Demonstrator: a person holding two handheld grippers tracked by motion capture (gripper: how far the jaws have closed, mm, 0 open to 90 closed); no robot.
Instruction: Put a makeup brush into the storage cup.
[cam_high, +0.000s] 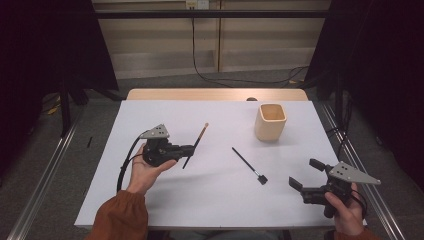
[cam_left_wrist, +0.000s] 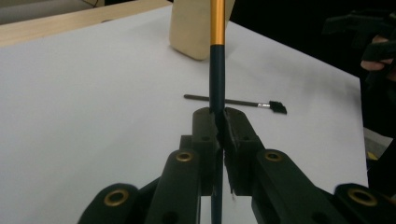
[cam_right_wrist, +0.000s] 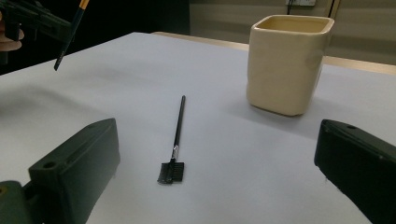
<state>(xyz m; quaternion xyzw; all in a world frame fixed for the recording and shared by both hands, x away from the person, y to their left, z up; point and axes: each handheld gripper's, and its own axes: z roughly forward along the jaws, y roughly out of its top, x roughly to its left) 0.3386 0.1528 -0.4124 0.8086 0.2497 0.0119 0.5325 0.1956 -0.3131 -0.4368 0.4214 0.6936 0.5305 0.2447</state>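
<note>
My left gripper (cam_high: 189, 149) is shut on a slim dark brush with a gold ferrule (cam_high: 198, 140), held above the white table at left of centre. In the left gripper view the brush's handle (cam_left_wrist: 217, 70) rises upright from between the pressed jaws (cam_left_wrist: 221, 126). A thin black comb-headed brush (cam_high: 248, 164) lies flat on the table near the middle, also seen ahead of my right gripper (cam_right_wrist: 176, 135). A cream square cup (cam_high: 270, 121) stands upright at the back right. My right gripper (cam_high: 306, 174) hovers at the front right, open, with nothing between its fingers.
The white table top (cam_high: 165, 200) ends in a wooden strip (cam_high: 215, 94) at the back. Metal rails run along both sides on the floor. Cables trail behind the table.
</note>
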